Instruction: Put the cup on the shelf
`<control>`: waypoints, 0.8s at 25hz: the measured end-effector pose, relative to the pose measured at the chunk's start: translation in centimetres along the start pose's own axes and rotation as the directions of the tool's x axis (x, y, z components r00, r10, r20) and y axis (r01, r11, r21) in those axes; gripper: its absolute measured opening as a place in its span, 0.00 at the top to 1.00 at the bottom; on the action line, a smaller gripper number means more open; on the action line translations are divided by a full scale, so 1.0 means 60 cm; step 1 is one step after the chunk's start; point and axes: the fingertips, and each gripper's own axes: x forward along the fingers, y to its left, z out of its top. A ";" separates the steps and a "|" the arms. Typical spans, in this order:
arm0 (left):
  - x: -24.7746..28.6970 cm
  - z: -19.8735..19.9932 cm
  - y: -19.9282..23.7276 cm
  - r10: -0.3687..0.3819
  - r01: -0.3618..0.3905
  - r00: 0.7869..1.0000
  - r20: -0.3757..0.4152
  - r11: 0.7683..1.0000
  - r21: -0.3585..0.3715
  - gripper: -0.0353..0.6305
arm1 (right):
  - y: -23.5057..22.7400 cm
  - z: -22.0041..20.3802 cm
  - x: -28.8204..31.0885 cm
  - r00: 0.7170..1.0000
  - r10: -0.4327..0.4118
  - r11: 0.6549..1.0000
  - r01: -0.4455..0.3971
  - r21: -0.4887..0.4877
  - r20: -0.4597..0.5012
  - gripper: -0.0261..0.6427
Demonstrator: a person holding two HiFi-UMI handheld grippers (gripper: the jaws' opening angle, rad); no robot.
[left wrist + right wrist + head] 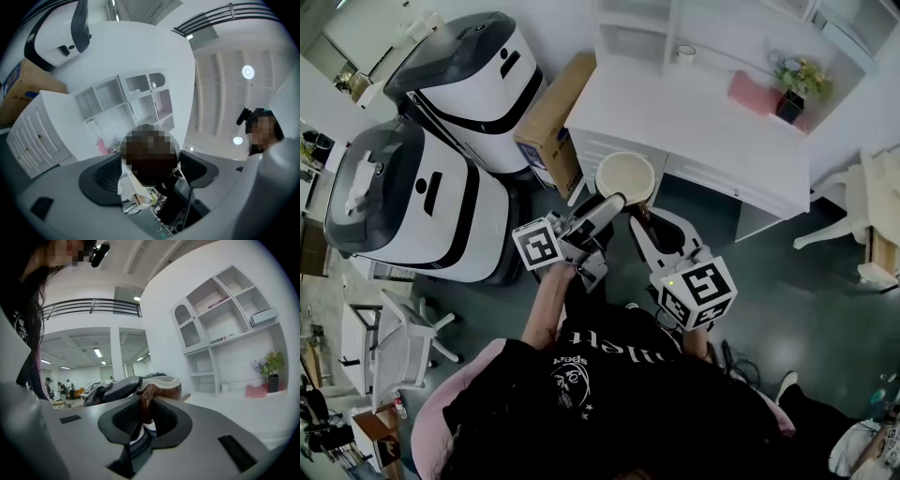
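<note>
A cup (625, 175) with a cream inside and a brown outside is held in the air in front of the white desk (712, 141). My right gripper (642, 217) is shut on its brown handle (146, 401), which stands upright between the jaws. My left gripper (609, 204) reaches in from the left, and one of its fingers (117, 387) lies against the cup's rim. In the left gripper view the cup fills the gap between the pads (105, 178), under a mosaic patch. The white shelf unit (637, 37) stands at the back of the desk, with open compartments (225, 319).
Two large white-and-black machines (469, 75) (403, 206) stand at the left, with a cardboard box (551, 117) leaning by the desk. On the desk are a pink item (755, 94), a potted plant (792, 94) and a small white ring (685, 54). A white chair (853, 211) is at the right.
</note>
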 end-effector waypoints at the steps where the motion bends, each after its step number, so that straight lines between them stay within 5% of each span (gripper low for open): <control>1: 0.003 0.010 0.009 -0.001 0.001 1.000 0.000 1.000 -0.003 0.36 | -0.006 0.002 0.013 1.000 -0.001 1.000 0.001 -0.001 -0.001 0.84; 20: 0.065 0.391 0.274 -0.047 0.043 0.996 -0.078 0.997 -0.064 0.36 | -0.122 0.088 0.455 0.993 -0.121 0.992 0.122 0.040 -0.012 0.84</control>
